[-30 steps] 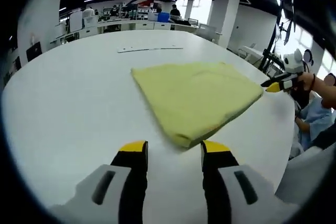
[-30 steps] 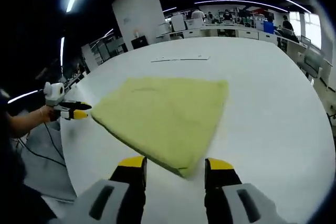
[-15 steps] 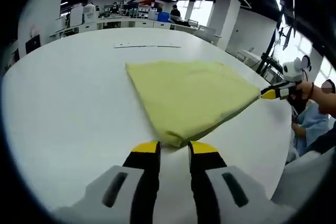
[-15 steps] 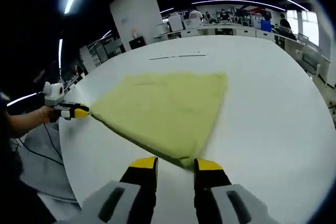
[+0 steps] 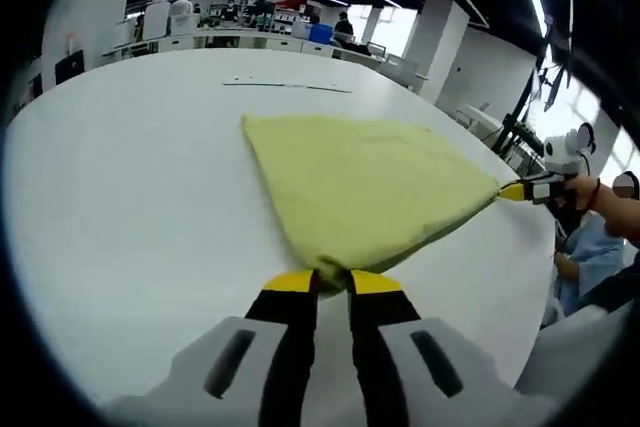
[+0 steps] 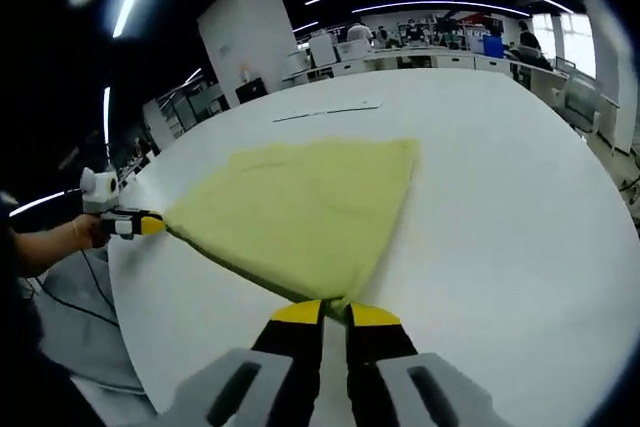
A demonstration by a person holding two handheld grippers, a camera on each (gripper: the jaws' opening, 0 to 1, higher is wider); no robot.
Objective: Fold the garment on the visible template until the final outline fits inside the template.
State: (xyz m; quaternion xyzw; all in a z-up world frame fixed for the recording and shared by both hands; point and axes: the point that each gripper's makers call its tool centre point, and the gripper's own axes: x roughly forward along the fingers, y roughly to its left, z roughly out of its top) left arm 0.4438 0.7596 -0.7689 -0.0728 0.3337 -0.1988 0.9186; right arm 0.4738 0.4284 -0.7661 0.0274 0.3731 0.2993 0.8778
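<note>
You'll find no legible writing here. The yellow garment (image 5: 365, 192) lies folded on the white table (image 5: 120, 197), spread from mid-table toward its near edge. Your left gripper (image 5: 331, 282) pinches one near corner of the garment, its jaws pressed together on the cloth. Your right gripper (image 6: 334, 313) clamps the other near corner in the same way; in the left gripper view it shows at the table's right edge.
</note>
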